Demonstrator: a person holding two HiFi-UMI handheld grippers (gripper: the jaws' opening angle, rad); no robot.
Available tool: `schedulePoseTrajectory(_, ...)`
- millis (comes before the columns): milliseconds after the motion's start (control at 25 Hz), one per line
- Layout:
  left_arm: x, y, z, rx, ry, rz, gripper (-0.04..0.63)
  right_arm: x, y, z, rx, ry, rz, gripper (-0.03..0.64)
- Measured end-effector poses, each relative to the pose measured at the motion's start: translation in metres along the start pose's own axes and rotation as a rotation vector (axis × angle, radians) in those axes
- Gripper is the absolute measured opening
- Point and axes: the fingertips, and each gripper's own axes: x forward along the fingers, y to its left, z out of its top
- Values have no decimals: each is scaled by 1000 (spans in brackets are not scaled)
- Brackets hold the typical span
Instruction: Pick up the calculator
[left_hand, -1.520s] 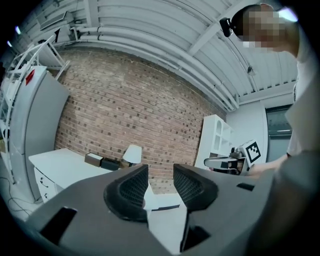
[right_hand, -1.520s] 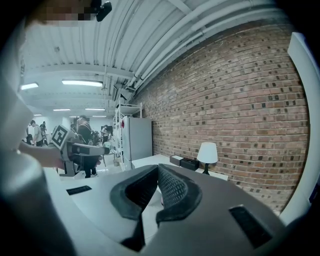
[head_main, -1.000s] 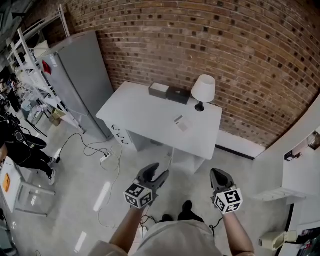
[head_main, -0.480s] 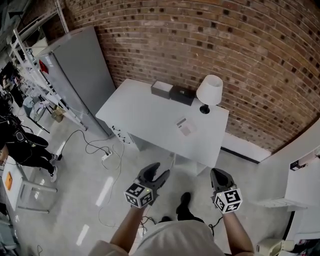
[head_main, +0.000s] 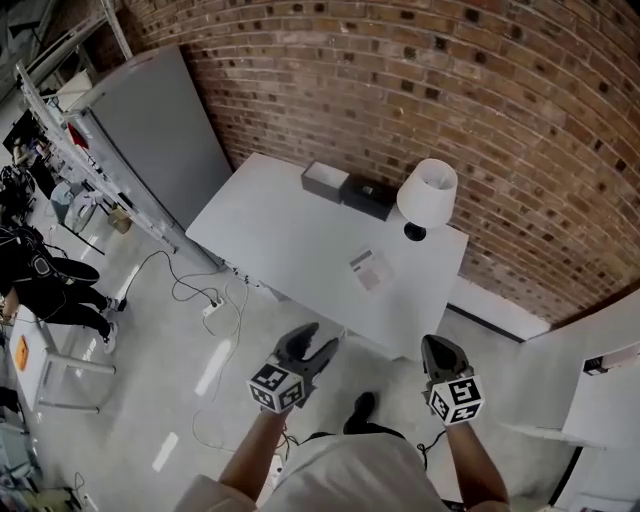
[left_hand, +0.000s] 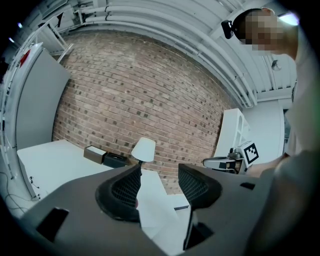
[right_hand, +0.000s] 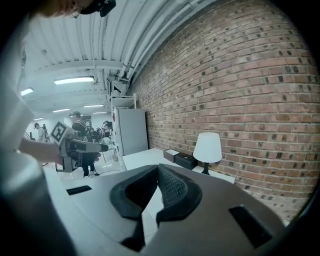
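I stand on the pale floor (head_main: 150, 400) in front of a white desk (head_main: 270, 225). I hold both my grippers low, on the near side of the desk and not over it.

My left gripper (head_main: 313, 345) has its jaws wide apart, and nothing is between them. My right gripper (head_main: 436, 347) has its jaws pressed together at the tips, and it holds nothing.

The calculator (head_main: 371, 268) lies flat on the right part of the desk, a little way in from the near edge. It is well apart from both my grippers, and nothing touches it.

Farther back on the desk, near the brick wall (head_main: 420, 80), stands a lamp (head_main: 427, 195) with a white shade. Left of the lamp is a black box (head_main: 366, 196). Just beside that on the left is a grey box (head_main: 323, 180) with a white top.

A tall grey cabinet (head_main: 160, 120) stands left of the desk. Cables (head_main: 190, 295) lie on the floor near the desk's left end. A person in black (head_main: 40, 285) is far off on the left.
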Motion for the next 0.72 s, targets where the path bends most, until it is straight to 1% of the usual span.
schedulePoseTrajectory(200, 41, 16, -2, -8, 25, 43, 238, 30, -40, 2, -7, 7, 31, 12)
schedulePoseTrajectory(400, 64, 33, -8, -25, 59, 76, 238, 56, -61, 1, 3, 22, 57, 12)
schedulePoseTrajectory(720, 93, 65, -5, -30, 92, 65, 238, 96, -75, 2, 23, 44, 57, 12)
